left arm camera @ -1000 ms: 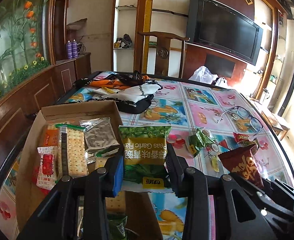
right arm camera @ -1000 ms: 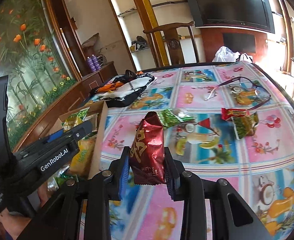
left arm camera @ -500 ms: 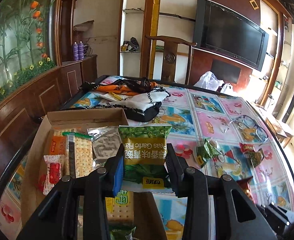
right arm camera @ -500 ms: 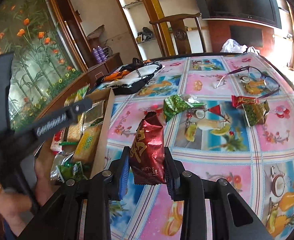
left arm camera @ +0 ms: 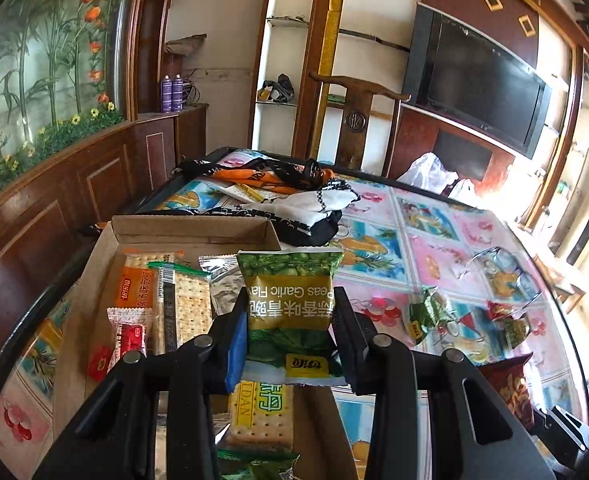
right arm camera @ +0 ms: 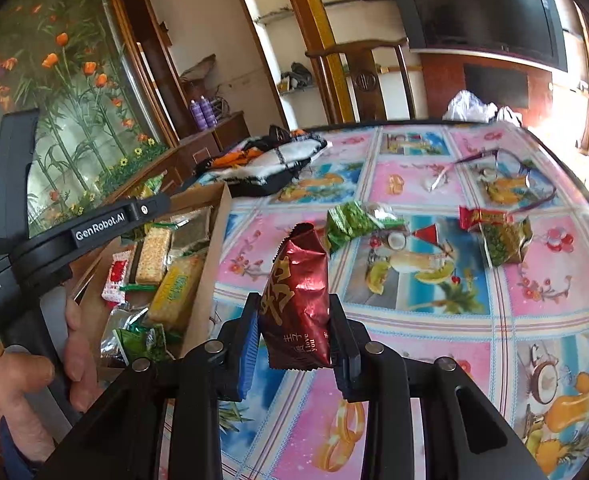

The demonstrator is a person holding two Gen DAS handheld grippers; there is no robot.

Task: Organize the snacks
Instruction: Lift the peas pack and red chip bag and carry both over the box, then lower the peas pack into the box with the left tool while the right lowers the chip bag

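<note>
While the cardboard box (left arm camera: 190, 232) is holding cracker packs (left arm camera: 186, 308), the left tool (left arm camera: 290, 332) is gripping a green pea packet (left arm camera: 290, 300) and the right tool (right arm camera: 294, 340) is gripping a red packet (right arm camera: 298, 300).

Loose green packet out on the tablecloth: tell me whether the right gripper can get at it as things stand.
Probably not yet. The path over the table to the green packet looks free, but the right gripper is shut on the red packet, which it would have to drop first.
</note>
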